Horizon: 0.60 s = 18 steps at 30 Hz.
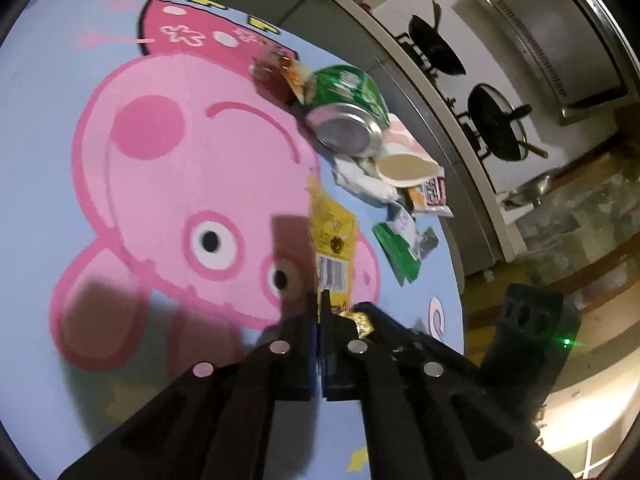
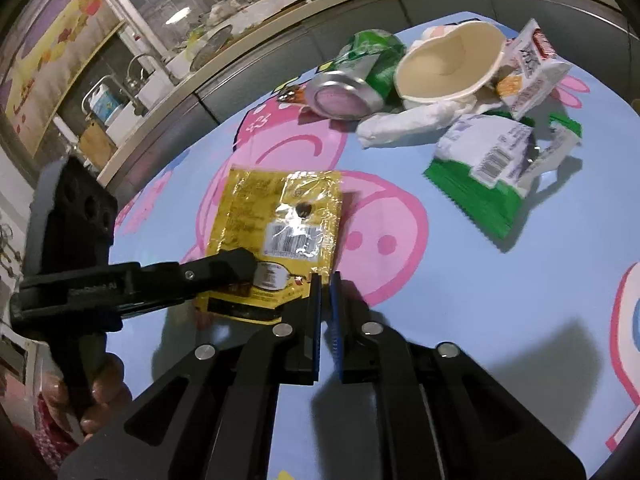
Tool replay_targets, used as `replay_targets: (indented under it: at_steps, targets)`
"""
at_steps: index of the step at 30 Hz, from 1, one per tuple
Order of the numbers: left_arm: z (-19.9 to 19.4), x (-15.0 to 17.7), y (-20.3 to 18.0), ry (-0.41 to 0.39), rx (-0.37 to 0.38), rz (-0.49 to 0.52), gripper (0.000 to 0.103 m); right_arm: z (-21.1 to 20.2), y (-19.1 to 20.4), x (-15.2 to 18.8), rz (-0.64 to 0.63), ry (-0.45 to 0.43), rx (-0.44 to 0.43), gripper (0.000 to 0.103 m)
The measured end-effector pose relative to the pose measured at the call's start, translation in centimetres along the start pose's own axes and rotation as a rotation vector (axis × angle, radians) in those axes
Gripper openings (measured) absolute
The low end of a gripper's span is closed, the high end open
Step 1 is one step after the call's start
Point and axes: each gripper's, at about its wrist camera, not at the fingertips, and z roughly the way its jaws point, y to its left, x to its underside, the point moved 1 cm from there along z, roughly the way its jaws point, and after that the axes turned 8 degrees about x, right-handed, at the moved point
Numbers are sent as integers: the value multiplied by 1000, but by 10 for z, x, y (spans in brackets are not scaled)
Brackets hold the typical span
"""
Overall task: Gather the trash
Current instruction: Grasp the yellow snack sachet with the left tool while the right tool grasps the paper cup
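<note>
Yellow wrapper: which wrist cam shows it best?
Right wrist: the yellow wrapper lies nearly flat-on, barcode visible, left gripper clamped on its near edge. Left wrist sees it foreshortened, partly hidden by its own fingers.

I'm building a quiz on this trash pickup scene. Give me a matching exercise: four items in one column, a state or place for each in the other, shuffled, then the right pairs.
Items:
1. yellow wrapper
2. green can
3. paper cup
4. green and white packet

States:
A. crushed, lying on its side
B. pinched at its edge by the left gripper
C. tipped over, open mouth facing the right wrist camera
D. torn open, flat on the tablecloth

Pairs: 1-B, 2-A, 3-C, 4-D
</note>
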Motion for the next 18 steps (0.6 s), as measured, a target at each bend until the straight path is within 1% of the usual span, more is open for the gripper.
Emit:
replay_targets:
  at_steps: [1,3,4,5,6,7,9,11,13,14,15,16,18]
  targets:
    - [-3,-1,3,-9,3,-8,1,-4,-4,-4,11,-9,-3,8]
    - [-10,-2,7,-25,15,-12,1,-17,-14,-17,37,-53,1,9]
    - [-14,-3,8,-34,21,-12,1,-22,-19,-25,55,-74,0,17]
    - [-17,-4,9,-42,26,-10,1,-29,-28,-38,94,-104,-2,30]
    - [-20,-5,8,-50,29,-8,1,-32,-35,-49,134,-128,-5,40]
    - [-21,-6,7,-54,29,-4,1,-35,-42,-59,173,-151,-5,47]
    - [-24,-7,3,-61,25,15,1,-35,-52,-82,232,-178,-21,47]
    - [-25,-8,-3,-67,13,43,1,-29,-60,-102,272,-188,-2,47]
    - [-26,-7,-8,-70,4,67,1,-18,-69,-114,323,-179,6,47]
    - [-26,-7,-9,-71,1,75,1,-10,-76,-120,376,-166,-3,47]
    - [-26,-6,-11,-71,-2,82,1,-5,-79,-125,407,-161,-10,45]
    - [-27,-6,-13,-72,-9,93,1,1,-81,-129,437,-156,-21,42]
    - [-27,-4,-15,-74,-20,106,1,10,-83,-138,450,-158,-20,36]
